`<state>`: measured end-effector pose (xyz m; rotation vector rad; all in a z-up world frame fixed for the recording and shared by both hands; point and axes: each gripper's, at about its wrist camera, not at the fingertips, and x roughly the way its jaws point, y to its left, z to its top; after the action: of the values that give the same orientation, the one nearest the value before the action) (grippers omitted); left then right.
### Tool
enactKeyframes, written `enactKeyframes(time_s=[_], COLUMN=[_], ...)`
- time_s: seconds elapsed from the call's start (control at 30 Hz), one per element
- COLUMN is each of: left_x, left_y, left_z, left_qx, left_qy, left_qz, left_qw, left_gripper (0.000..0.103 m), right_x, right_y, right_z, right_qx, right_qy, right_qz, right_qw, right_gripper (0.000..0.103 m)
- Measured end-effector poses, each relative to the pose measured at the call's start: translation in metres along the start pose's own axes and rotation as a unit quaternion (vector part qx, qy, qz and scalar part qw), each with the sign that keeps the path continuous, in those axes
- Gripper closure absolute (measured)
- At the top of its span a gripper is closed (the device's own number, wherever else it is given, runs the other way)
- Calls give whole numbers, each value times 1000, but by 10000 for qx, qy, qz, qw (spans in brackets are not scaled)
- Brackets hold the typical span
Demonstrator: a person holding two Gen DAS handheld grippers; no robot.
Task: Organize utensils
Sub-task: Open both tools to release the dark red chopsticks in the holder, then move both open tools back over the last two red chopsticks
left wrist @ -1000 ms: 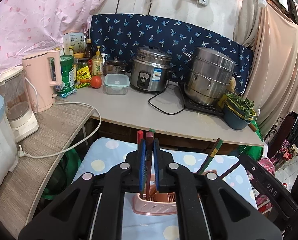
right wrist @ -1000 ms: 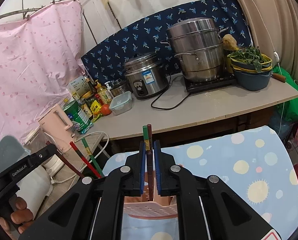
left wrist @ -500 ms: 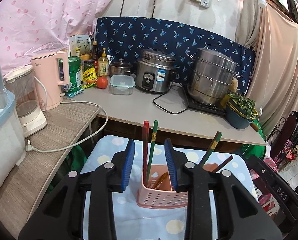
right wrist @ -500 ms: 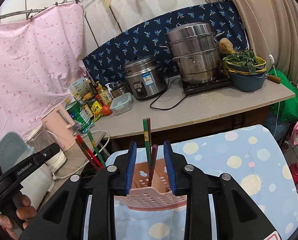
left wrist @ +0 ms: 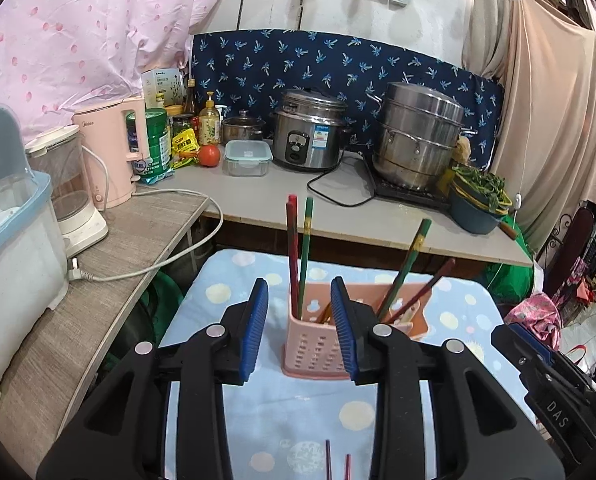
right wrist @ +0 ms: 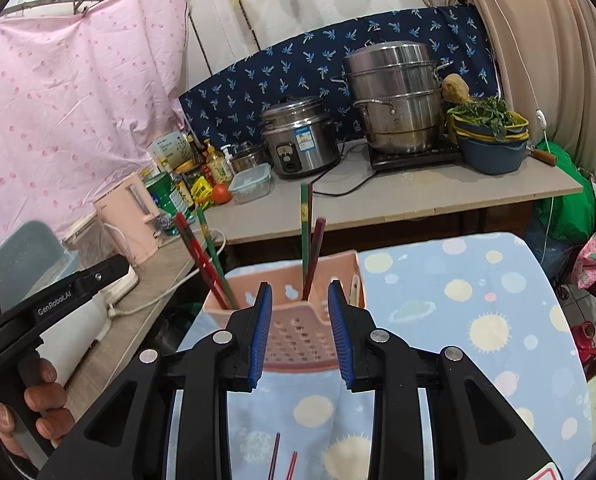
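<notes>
Left wrist view: left gripper (left wrist: 300,330) held low over the blue spotted cloth (left wrist: 233,276), fingers spread wide, nothing between the blue pads (left wrist: 255,328). Directly ahead, a pink slotted basket (left wrist: 318,350) standing on the cloth, seen through the gap between the fingers. Inside it, a red chopstick (left wrist: 291,248) and a green chopstick (left wrist: 306,248) standing nearly upright at the left end; another green chopstick (left wrist: 408,264) and a dark red one (left wrist: 430,284) leaning right at the other end. Two more sticks (left wrist: 338,462) lying flat on the cloth near the bottom edge. Beyond: grey counter (left wrist: 257,188) carrying a rice cooker (left wrist: 308,136), steel steamer pot (left wrist: 418,136), pink kettle (left wrist: 109,156) and tomato (left wrist: 209,155).

Right wrist view: right gripper (right wrist: 300,330) likewise spread apart and empty, hovering just short of the same basket (right wrist: 298,336). Green chopstick (right wrist: 305,232) and dark red chopstick (right wrist: 313,256) rising from the basket's middle; red (right wrist: 199,256) and green (right wrist: 213,256) pair leaning left at the far corner. Other gripper's black arm (right wrist: 57,300) and a hand (right wrist: 37,404) at the left edge
</notes>
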<state>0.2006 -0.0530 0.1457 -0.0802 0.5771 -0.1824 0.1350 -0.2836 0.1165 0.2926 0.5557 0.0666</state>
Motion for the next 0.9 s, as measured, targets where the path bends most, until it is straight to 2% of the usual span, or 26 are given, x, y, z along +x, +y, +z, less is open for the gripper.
enactKeyframes(time_s=[0.5, 0.9], left_x=[-15, -19], left_y=[20, 31], left_z=[-93, -177], left_qx=[8, 183], left_qy=[672, 1451], left_qz=[97, 227], left_qw=[9977, 9890], left_gripper=[69, 69], right_x=[-24, -40], right_y=[5, 18], right_z=[-101, -205], right_qx=[-223, -515], right_qy=[673, 1529], right_qz=[-120, -73], right_qw=[9974, 9869], right_gripper=[74, 74])
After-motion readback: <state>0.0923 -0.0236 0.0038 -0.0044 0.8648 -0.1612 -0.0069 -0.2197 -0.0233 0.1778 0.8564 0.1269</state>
